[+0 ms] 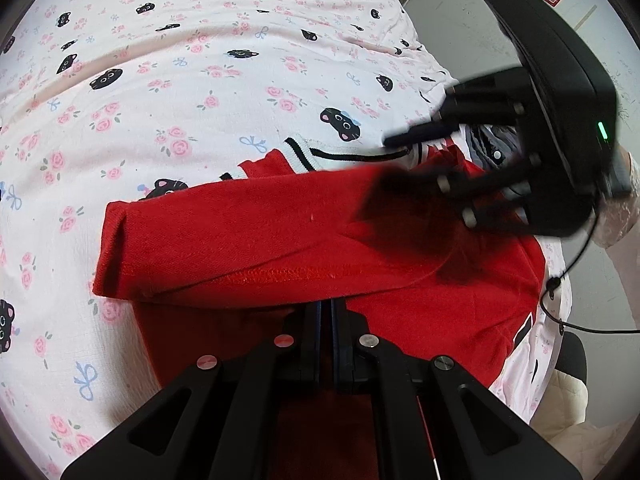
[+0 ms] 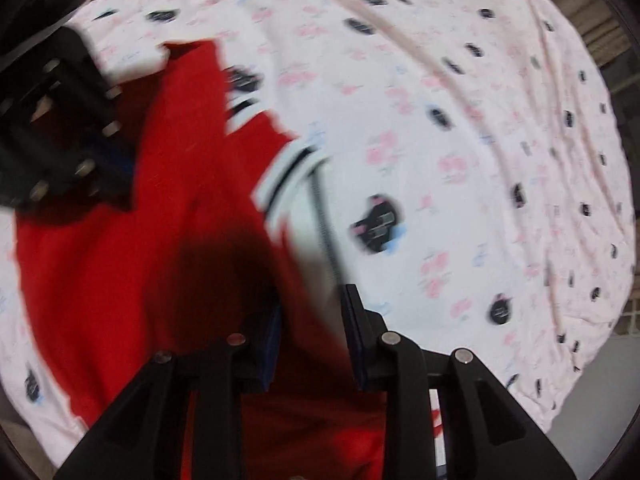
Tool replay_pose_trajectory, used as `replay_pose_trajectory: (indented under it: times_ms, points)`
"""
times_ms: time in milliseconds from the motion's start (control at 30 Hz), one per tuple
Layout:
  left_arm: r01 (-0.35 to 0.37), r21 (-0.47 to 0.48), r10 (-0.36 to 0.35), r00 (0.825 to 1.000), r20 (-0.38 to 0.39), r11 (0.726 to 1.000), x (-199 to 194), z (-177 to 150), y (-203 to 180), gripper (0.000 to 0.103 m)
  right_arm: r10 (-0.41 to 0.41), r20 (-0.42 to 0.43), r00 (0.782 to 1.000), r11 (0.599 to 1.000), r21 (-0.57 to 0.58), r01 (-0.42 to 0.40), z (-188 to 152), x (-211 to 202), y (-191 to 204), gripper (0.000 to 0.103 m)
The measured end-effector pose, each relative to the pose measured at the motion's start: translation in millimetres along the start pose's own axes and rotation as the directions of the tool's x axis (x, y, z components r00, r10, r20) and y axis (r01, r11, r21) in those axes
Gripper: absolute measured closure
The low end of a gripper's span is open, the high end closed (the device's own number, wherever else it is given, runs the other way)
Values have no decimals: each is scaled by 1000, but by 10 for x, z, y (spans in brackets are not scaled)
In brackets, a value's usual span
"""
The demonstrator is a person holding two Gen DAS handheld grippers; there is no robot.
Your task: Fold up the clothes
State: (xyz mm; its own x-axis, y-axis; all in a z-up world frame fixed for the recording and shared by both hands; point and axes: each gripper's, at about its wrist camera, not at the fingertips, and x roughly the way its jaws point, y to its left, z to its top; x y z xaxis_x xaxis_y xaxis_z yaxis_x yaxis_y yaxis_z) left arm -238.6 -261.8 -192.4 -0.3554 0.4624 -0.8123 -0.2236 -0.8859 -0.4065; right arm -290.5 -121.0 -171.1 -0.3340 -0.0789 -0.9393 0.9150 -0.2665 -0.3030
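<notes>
While the left wrist view looks down on a sheet (image 1: 200, 92) printed with roses, bows and black cats, one red garment (image 1: 248, 236) lies on it — a single piece, folded over itself, with a white collar band (image 1: 316, 152) striped in black at its far edge. The left hand-held gripper (image 1: 331, 308) is clenched on the red cloth at the near hem, its two fingers pressed together. The right hand-held gripper (image 1: 404, 168) hangs blurred over the garment's right part, near the collar; a person's hand (image 1: 624, 208) in a clear glove holds it. A black cable (image 1: 568, 280) trails from it.

Seen from the right wrist view, which is blurred, the same garment (image 2: 120, 248) covers the left half and the sheet (image 2: 460, 120) the rest. The right hand-held gripper (image 2: 312, 336) is released — its two fingers stand apart over red cloth and pinch nothing. The left hand-held gripper (image 2: 116, 168) sits at the left edge, on the garment.
</notes>
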Motion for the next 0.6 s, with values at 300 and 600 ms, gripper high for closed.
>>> replay_pose_trajectory:
  times_ms: [300, 600]
  points:
    - [2, -2, -2, 1000, -1, 1000, -4, 0, 12, 100, -86, 68, 994, 992, 95, 80, 254, -70, -384, 74]
    - [-1, -6, 1, 1000, 0, 1000, -81, -36, 11, 100, 39, 116, 993, 999, -41, -35, 381, -134, 51, 73]
